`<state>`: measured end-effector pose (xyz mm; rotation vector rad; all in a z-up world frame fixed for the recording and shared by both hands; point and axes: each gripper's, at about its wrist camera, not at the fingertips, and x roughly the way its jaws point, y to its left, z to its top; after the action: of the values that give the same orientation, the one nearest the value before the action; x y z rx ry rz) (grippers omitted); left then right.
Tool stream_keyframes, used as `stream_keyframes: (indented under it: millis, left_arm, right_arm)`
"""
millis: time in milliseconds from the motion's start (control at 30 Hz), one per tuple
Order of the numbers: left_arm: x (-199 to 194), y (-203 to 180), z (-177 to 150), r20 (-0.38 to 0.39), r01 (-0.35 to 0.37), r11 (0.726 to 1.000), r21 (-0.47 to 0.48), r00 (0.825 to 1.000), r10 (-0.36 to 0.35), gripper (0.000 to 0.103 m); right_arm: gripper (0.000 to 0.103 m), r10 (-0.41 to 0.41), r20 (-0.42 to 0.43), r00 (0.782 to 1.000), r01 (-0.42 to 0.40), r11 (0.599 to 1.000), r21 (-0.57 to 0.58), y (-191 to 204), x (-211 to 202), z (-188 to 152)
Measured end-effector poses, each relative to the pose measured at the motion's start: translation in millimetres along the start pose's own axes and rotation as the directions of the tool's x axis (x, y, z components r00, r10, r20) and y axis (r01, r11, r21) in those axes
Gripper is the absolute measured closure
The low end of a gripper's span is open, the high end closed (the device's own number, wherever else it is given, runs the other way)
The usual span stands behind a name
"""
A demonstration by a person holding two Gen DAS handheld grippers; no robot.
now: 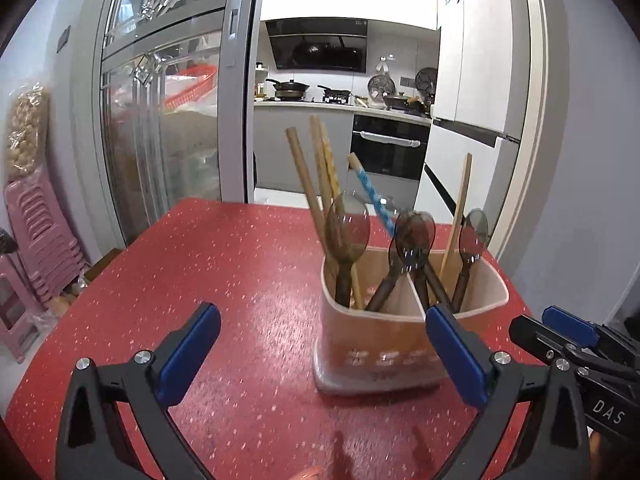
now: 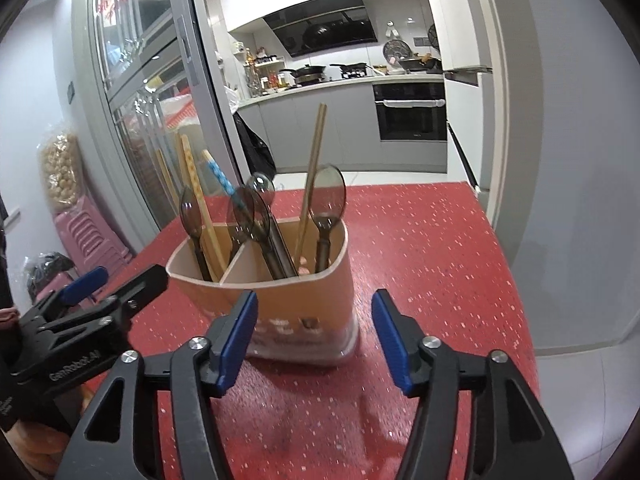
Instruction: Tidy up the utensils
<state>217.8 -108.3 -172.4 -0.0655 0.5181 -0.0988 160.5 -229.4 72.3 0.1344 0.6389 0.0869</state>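
Observation:
A tan utensil holder (image 1: pixel 380 344) with two compartments stands on the red speckled table (image 1: pixel 200 264). It holds several wooden chopsticks (image 1: pixel 304 176), a blue-patterned chopstick (image 1: pixel 374 196) and several dark translucent spoons (image 1: pixel 414 236), all upright or leaning. My left gripper (image 1: pixel 322 316) is open wide just short of the holder, with nothing in it. In the right wrist view the same holder (image 2: pixel 280 304) stands straight ahead of my right gripper (image 2: pixel 315 300), which is open and empty, its blue pads (image 2: pixel 240 332) apart from the holder's wall. Each gripper shows at the edge of the other's view.
The table's far edge (image 2: pixel 400 186) faces an open kitchen doorway. A glass sliding door (image 1: pixel 160 120) and stacked pink stools (image 1: pixel 44 240) stand to the left. A white wall (image 2: pixel 580 200) runs close along the table's right side.

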Motion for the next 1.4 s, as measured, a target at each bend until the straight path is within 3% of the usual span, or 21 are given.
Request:
stream_keyframes:
  millis: [100, 167, 233, 300, 400, 767, 1400]
  left_arm:
    - [-3.3, 1.3, -9.2, -0.011, -0.016, 1.0, 0.004, 1.0, 0.016, 0.0]
    - [-5.7, 2.0, -15.1, -0.023, -0.022, 1.0, 0.009, 0.999, 0.022, 0.0]
    - [-9.0, 3.5, -21.2, -0.029, -0.026, 1.0, 0.013, 0.999, 0.026, 0.0]
    - [-11.3, 5.1, -25.8, -0.032, -0.03, 0.999, 0.013, 0.999, 0.031, 0.0]
    - [-15.6, 6.1, -30.1, -0.029, -0.043, 0.999, 0.014, 0.999, 0.043, 0.0]
    - [-29.6, 13.3, -47.9, -0.007, -0.078, 0.997, 0.024, 0.997, 0.078, 0.0]
    - [-38.4, 26.8, -67.1, -0.035, -0.071, 0.997, 0.008, 0.997, 0.071, 0.0]
  right_arm:
    - [0.022, -0.053, 0.003, 0.999, 0.053, 0.999, -0.007, 1.2, -4.5, -10.6]
    - [0.021, -0.095, 0.014, 0.995, 0.095, 0.995, -0.016, 2.7, -7.9, -16.7]
    - [0.013, -0.129, 0.024, 0.991, 0.13, 0.991, -0.025, 4.7, -11.3, -21.0]
    - [0.005, -0.146, 0.033, 0.989, 0.147, 0.989, -0.028, 6.7, -14.3, -24.1]
    - [0.0, -0.164, 0.061, 0.985, 0.165, 0.986, -0.023, 9.5, -20.2, -29.0]
    - [0.0, -0.16, 0.067, 0.985, 0.16, 0.987, -0.002, 19.1, -29.2, -41.8]
    - [0.0, -0.139, 0.058, 0.989, 0.14, 0.99, -0.009, 23.7, -32.5, -55.3]
